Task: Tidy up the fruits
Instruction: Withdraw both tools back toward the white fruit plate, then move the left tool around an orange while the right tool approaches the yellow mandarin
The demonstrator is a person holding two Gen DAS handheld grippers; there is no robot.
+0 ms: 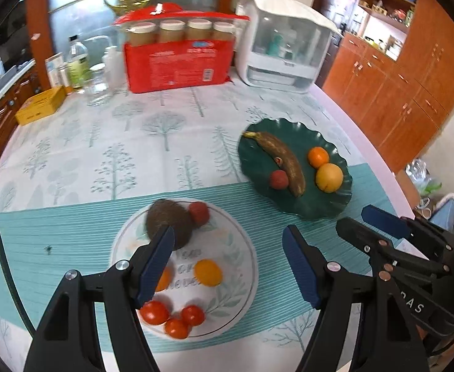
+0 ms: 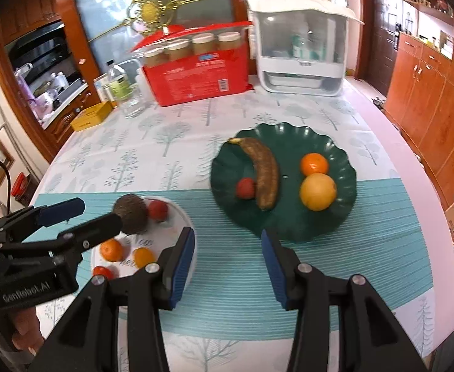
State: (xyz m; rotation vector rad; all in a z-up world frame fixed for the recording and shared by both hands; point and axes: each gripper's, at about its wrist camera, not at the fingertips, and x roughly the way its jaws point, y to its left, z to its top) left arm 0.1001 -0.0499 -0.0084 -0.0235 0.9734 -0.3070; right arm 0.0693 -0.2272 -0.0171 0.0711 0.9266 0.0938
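1. Hovering over the white plate (image 1: 242, 279): left gripper (image 1: 227, 266), jaws spread with nothing between them, pointing down toward the table.
2. Hanging over the striped teal mat (image 2: 366, 248): right gripper (image 2: 228, 265), jaws likewise parted and empty, between the two plates.
3. Lying just ahead of the left gripper, from its own view: coconut (image 1: 169, 223) at 11 o'clock, partly hidden behind the left finger; yellow-orange citrus (image 1: 207, 272) almost dead centre; three tomatoes (image 1: 172, 317) beneath, at 7 o'clock.
4. Sitting at 1 o'clock from the right gripper: green scalloped plate (image 2: 289, 136), holding a browned banana (image 2: 264, 173), its long axis running roughly 12 to 6.
5. Judging the left gripper nearer to the white plate's fruit, the right nearer to the green plate.
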